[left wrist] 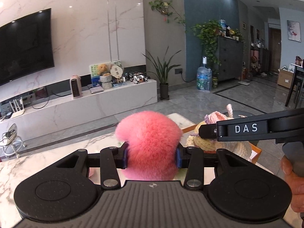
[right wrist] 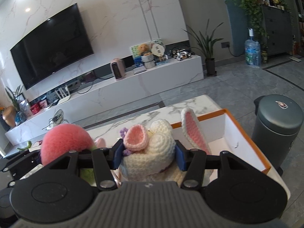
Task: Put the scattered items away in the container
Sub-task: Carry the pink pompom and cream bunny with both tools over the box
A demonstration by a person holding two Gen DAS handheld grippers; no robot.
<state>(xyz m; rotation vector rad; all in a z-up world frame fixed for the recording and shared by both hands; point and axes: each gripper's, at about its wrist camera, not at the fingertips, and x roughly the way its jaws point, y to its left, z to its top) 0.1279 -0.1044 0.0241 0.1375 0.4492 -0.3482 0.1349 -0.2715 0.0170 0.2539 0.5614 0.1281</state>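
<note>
My left gripper is shut on a fluffy pink plush toy, its blue pads pressed into the fur above the marble table. My right gripper is shut on a cream crocheted bunny with pink-lined ears, held over the near edge of the white box with an orange rim. In the left wrist view the right gripper comes in from the right with the crocheted bunny in it. In the right wrist view the pink plush shows at left. The box's inside looks bare where it is visible.
A dark grey bin stands on the floor right of the box. Beyond the table are a white TV bench, a wall TV, potted plants and a water bottle. A hand holds the right gripper's handle. Something green lies on the table at far left.
</note>
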